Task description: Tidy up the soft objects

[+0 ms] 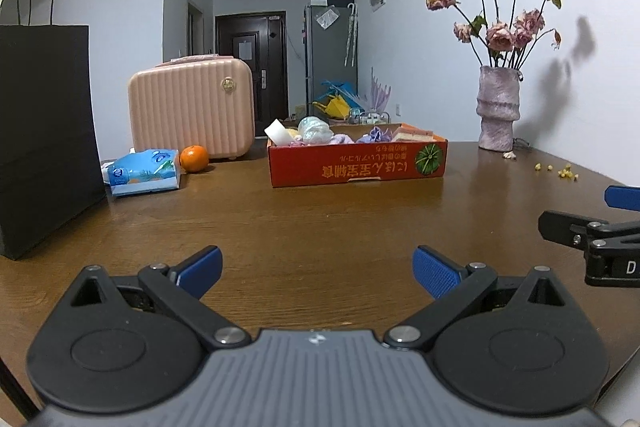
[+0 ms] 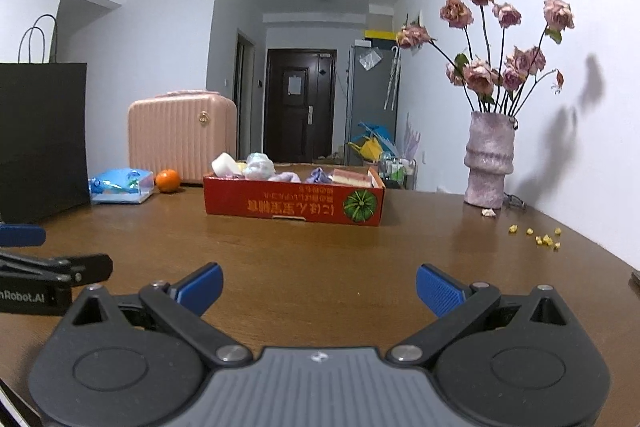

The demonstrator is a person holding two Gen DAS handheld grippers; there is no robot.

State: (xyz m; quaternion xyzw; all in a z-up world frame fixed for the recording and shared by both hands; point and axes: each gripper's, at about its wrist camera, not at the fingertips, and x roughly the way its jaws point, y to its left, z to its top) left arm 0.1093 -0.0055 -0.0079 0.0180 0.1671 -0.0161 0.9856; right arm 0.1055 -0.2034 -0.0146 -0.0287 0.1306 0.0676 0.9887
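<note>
A red cardboard box (image 1: pixel 356 165) (image 2: pixel 294 203) stands on the brown table ahead. It holds several soft objects: a white sponge (image 1: pixel 279 132) (image 2: pixel 224 163), a pale bath puff (image 1: pixel 314 129) (image 2: pixel 259 165), purple cloths (image 1: pixel 374 135) (image 2: pixel 320 175) and a pink layered sponge (image 1: pixel 414 135) (image 2: pixel 352 177). My left gripper (image 1: pixel 318 269) is open and empty, low over the table well short of the box. My right gripper (image 2: pixel 319 289) is open and empty beside it, also short of the box. Each gripper shows at the edge of the other's view.
A black paper bag (image 1: pixel 44 135) (image 2: pixel 40 135) stands at the left. A blue tissue pack (image 1: pixel 146 171) (image 2: pixel 120 185), an orange (image 1: pixel 194 158) (image 2: pixel 168 180) and a pink case (image 1: pixel 192 105) (image 2: pixel 180 135) sit behind. A vase of dried roses (image 1: pixel 498 107) (image 2: pixel 488 159) and yellow crumbs (image 2: pixel 540 237) are at the right.
</note>
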